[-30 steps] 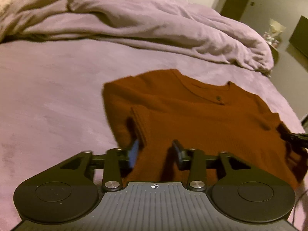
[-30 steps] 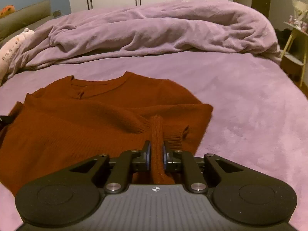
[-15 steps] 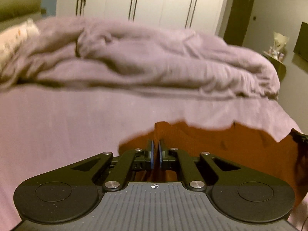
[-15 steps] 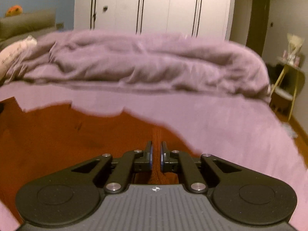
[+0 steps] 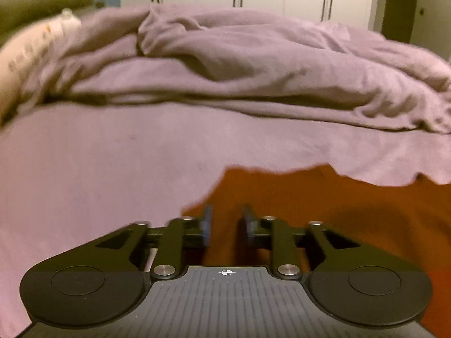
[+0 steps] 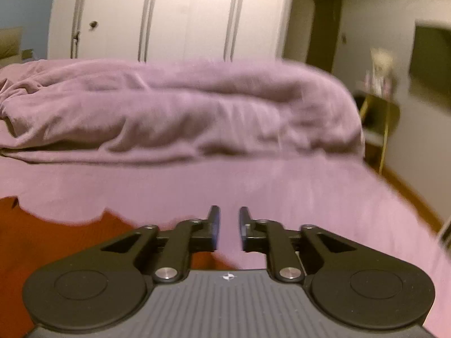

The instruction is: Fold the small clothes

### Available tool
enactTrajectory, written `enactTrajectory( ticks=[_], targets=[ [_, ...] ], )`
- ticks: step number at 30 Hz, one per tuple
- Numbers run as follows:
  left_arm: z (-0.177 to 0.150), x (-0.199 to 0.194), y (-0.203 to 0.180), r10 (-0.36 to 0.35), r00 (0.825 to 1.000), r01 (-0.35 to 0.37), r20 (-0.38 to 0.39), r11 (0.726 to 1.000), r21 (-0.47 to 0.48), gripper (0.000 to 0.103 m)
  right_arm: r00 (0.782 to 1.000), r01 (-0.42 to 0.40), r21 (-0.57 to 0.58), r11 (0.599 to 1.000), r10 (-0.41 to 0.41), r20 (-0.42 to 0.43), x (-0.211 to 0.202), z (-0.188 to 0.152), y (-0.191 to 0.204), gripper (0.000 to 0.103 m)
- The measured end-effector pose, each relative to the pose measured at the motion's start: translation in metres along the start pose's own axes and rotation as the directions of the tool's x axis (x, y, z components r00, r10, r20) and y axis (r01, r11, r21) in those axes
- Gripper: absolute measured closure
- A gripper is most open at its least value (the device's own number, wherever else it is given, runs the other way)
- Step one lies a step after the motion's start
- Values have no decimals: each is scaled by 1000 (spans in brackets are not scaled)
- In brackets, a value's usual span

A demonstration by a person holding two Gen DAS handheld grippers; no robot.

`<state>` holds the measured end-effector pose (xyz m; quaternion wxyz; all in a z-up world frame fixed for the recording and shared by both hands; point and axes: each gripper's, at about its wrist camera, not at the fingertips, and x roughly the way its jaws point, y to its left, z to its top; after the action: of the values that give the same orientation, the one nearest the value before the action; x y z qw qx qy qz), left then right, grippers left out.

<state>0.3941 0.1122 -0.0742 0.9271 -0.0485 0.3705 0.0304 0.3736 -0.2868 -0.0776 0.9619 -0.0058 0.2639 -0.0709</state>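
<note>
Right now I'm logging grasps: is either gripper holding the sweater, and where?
Neither. The left gripper and right gripper are both open; the sweater lies free.

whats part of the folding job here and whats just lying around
Job: sweater, left gripper, right gripper, both open, holding nothing.

Lying about: duvet, pillow, wardrobe, side table.

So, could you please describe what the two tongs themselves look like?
Both the left tongs and right tongs are matte black, with blue finger pads, silver pivot screws, two round discs and a ribbed grey plate bearing a small crosshair mark. No cables or sleeves show.
</note>
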Motion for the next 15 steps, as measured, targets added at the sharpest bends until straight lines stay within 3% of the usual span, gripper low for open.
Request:
enactTrajectory(
  ticks=[3,4,5,6,11,15],
  targets=[
    [-16,-27,11,-43,999,43,8,999,-16,54,998,-56,8,998,56,-30,-35,-21,-17,81],
    [-21,-36,14,-60,998,60,3,998,-16,50,997,-75,19,997,75,-34,-47,-28,-22,75],
    [-28,-47,19,-74,997,74,1,997,-25,46,993,-102,35,994,103,-50,-59,-36,-28,61],
    [-33,-53,20,-83,997,83,-2,996,-36,41,991,-120,52,991,123,-61,-69,-43,-33,57],
    [-62,-76,25,-118,990,116,-75,993,-18,41,971,-192,122,974,207,-122,-102,-77,-48,56],
    [-72,-80,32,-159,984,149,-81,981,-125,41,963,-212,115,971,227,-146,-102,-83,-39,58]
  ],
)
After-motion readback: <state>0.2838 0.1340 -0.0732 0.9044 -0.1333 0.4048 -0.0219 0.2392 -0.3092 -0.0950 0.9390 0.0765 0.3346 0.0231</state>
